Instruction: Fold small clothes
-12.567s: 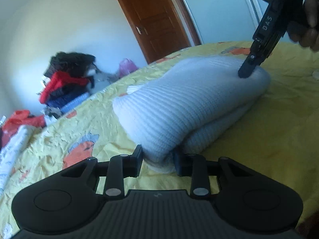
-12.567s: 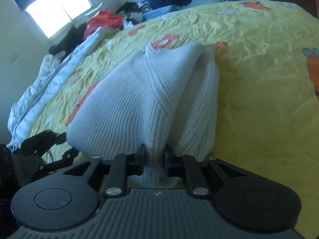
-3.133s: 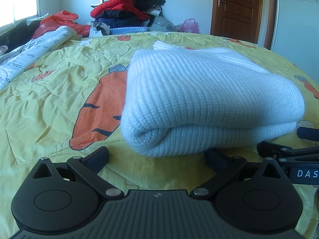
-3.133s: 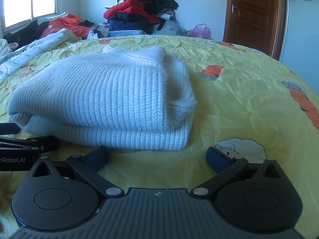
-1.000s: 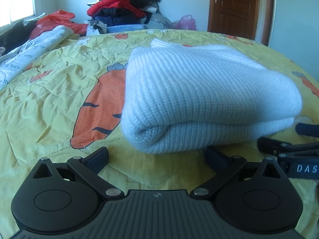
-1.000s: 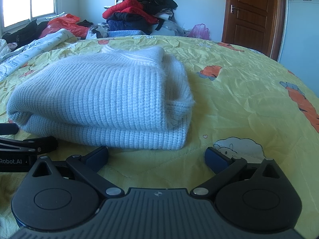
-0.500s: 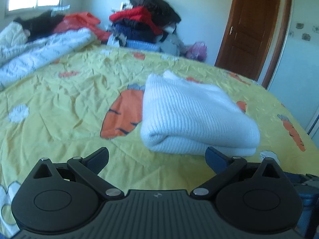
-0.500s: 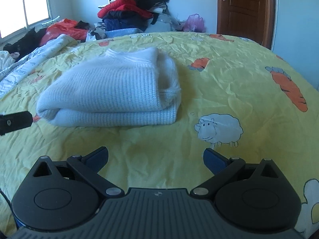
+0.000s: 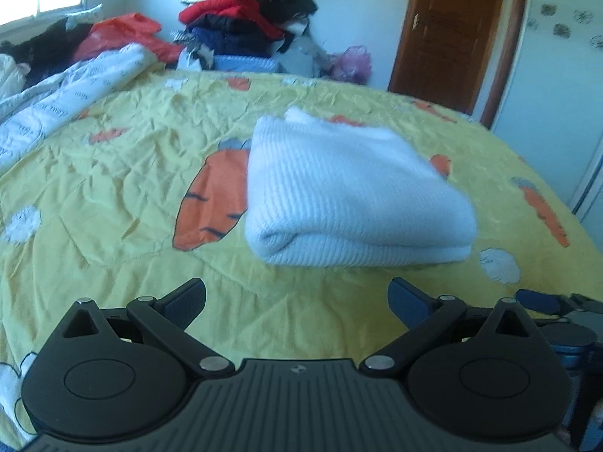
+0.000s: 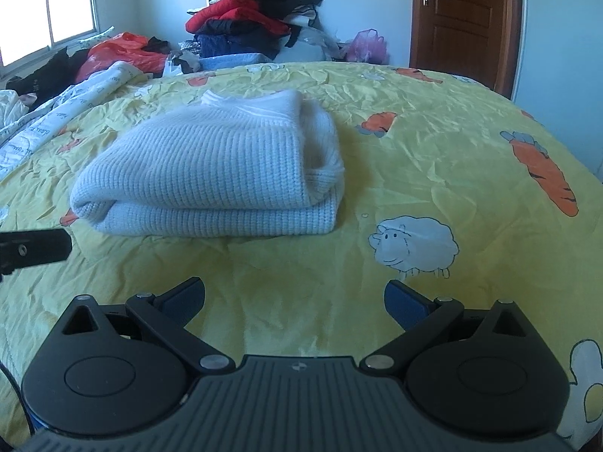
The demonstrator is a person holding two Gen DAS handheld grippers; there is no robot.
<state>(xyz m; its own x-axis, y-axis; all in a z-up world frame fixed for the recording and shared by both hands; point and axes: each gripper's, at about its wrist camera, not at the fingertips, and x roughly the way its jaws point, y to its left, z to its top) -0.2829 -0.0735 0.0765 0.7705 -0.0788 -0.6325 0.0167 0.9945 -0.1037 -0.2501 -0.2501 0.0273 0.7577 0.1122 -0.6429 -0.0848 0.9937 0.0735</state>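
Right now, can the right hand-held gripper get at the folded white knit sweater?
Probably yes: the right hand-held gripper is open, facing the folded white knit sweater, with only bare yellow bedspread between them.

1. Daylight enters from the window (image 10: 45, 15) at upper left — its panes are blown out white.
2. The left wrist view is motion-blurred; the white sweater (image 9: 350, 196) looks soft.
3. The right wrist view is sharper — knit ribs show, with a shadow right of the sweater.
4. Fisheye bends the door (image 10: 463, 19) and the bedspread (image 10: 452, 173) at the edges.
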